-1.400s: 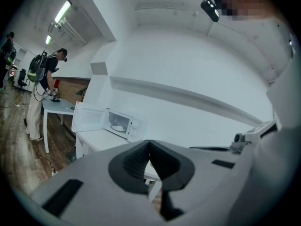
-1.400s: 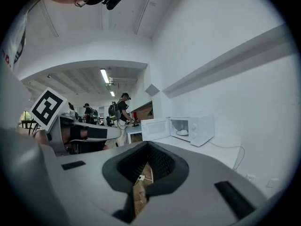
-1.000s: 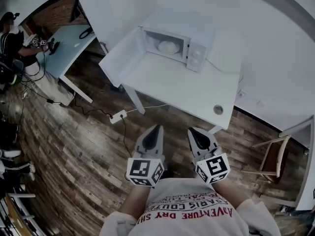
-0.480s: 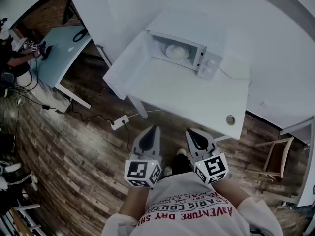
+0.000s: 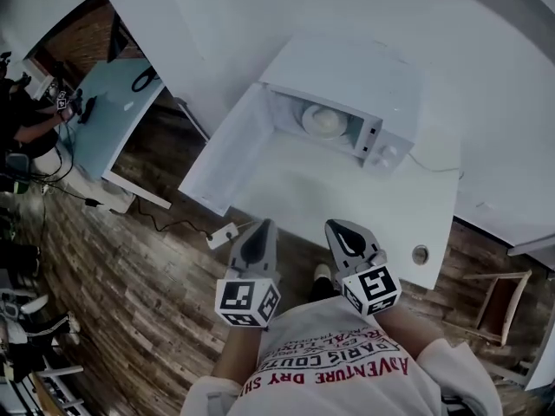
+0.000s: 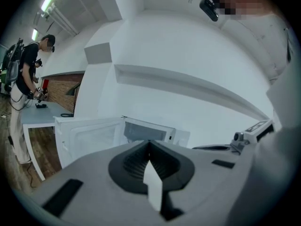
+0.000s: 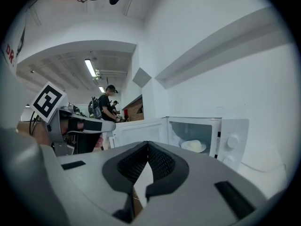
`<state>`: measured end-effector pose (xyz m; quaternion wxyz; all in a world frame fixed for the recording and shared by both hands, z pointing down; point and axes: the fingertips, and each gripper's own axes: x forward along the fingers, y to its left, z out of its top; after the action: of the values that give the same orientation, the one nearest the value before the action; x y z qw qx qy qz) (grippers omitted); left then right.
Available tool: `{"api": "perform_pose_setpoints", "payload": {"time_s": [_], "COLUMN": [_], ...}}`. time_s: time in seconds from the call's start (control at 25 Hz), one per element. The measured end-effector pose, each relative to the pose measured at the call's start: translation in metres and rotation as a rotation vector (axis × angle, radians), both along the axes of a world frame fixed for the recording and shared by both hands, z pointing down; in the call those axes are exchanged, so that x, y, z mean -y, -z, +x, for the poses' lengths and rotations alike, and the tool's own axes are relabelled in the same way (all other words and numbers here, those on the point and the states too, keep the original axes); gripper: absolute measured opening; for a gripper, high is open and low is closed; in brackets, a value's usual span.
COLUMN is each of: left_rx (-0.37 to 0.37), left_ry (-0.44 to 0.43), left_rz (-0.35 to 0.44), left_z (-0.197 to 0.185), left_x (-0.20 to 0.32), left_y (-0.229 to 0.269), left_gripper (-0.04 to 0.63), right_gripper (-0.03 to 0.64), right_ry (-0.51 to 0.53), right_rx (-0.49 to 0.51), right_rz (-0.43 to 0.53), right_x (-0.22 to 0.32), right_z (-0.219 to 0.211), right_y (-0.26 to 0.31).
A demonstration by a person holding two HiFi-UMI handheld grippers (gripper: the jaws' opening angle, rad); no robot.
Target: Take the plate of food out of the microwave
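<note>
1. My left hand-held gripper (image 5: 262,227) was fully closed, its jaws pressed together with nothing between them.
2. In the left gripper view, that hand-held gripper (image 6: 149,143) showed its ribbed pads meeting in one tight seam. The open microwave door (image 6: 89,135) stood beyond it.
3. My right hand-held gripper (image 5: 336,229) was closed the same way and was empty. In the right gripper view (image 7: 147,144) its pads met at the tips and nothing was caught between them.
4. Both hand-held grippers sat side by side close to my chest, their tips pointing toward the near edge of the counter (image 5: 347,206). Neither touched the counter or anything on it.
5. The plate of food (image 5: 325,120) sat inside the microwave (image 5: 381,85). From the right gripper view it showed as a pale mound (image 7: 194,146) in the lit cavity.
6. The microwave stood at the back of the counter against the wall, its door (image 5: 227,159) swung wide open to the left.
7. The plate was well apart from both hand-held grippers, with the bare counter top between them.
8. Off to the left, another person (image 5: 22,120) stood at a separate desk (image 5: 113,102) over the wooden floor (image 5: 130,276).
</note>
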<state>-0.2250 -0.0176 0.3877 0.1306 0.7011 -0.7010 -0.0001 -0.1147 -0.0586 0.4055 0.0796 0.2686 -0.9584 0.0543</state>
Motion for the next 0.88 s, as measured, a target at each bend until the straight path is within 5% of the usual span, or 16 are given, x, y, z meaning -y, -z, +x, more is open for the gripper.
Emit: {"api": "perform_pose_setpoints", "payload": {"time_s": [0.32, 0.88], "left_rx": [-0.042, -0.073], "left_ry": [0.023, -0.159], "left_rz": [-0.037, -0.155], "left_z": [-0.014, 0.001], "left_x": [0.085, 0.184], "left_y": [-0.010, -0.053], "left_gripper": [0.006, 0.006], "right_gripper": [0.011, 0.010], "right_ry": [-0.023, -0.190], "right_rx": [-0.008, -0.035], "right_rz": [-0.004, -0.076], "right_x": [0.097, 0.175], "right_z": [0.000, 0.000], "right_y": [0.006, -0.018]}}
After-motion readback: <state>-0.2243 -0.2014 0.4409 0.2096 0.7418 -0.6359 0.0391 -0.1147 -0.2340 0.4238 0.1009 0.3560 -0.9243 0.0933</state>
